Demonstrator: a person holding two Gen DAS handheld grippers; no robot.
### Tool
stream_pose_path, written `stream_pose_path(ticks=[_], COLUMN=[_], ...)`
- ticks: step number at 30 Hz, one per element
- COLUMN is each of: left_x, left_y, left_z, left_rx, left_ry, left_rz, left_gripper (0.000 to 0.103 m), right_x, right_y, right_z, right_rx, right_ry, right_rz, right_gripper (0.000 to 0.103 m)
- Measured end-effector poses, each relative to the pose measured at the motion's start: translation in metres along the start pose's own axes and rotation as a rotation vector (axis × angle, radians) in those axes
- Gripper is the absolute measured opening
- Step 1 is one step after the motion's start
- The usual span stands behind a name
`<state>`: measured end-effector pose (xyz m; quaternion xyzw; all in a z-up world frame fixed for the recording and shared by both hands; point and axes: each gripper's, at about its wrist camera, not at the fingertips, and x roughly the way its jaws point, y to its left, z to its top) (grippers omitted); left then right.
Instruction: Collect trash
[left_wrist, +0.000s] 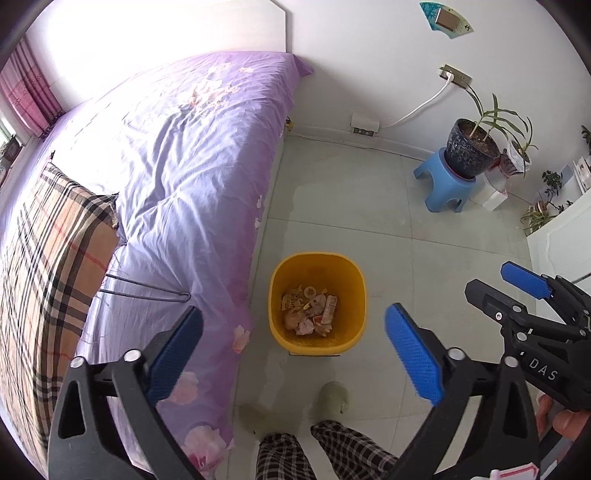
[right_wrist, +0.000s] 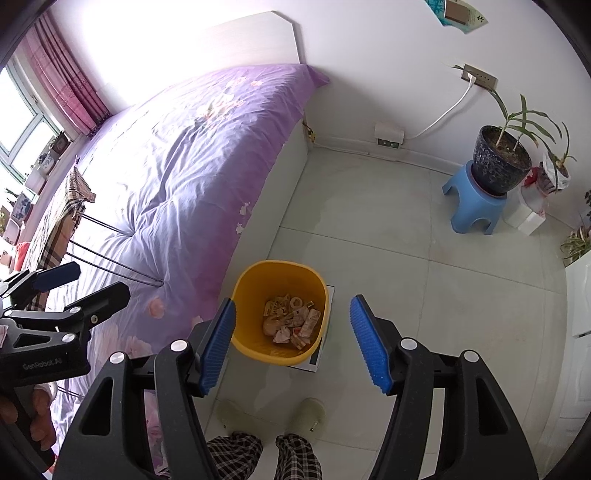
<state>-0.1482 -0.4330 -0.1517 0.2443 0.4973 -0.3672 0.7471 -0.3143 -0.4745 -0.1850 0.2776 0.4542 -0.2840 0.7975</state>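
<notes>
Strong daylight enters through the window with pink curtains, far left of the tools, blowing the white wooden headboard into featureless glare. The purple floral bedsheet looks washed out. Both fisheye views bend straight lines and darken toward the corners. Focus stays sharp; shadows are soft.

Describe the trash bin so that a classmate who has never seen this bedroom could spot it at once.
Find the bed with the purple floral cover. Beside its long edge, on the pale tiled floor, stands the trash bin. It is the only yellow thing there, open-topped, with crumpled wrappers inside.
</notes>
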Motion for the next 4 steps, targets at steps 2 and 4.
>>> stream_pose_path(ticks=[2,4], left_x=[-0.0024,-0.0066], left_y=[0.0028,0.0070], left_z=[-0.0005,-0.0010], left_rx=[-0.017,-0.030], left_ry=[0.004,-0.001], left_rz=[0.001,0.014], left_gripper=[0.098,0.098], right_x=[0.0003,-0.0007], right_y=[0.0016,0.0036], right_z=[0.0002,0.0006], right_rx=[-0.009,-0.017], right_ry=[0.001,0.002], right_rz=[0.001,0.009], right_gripper=[0.065,0.065])
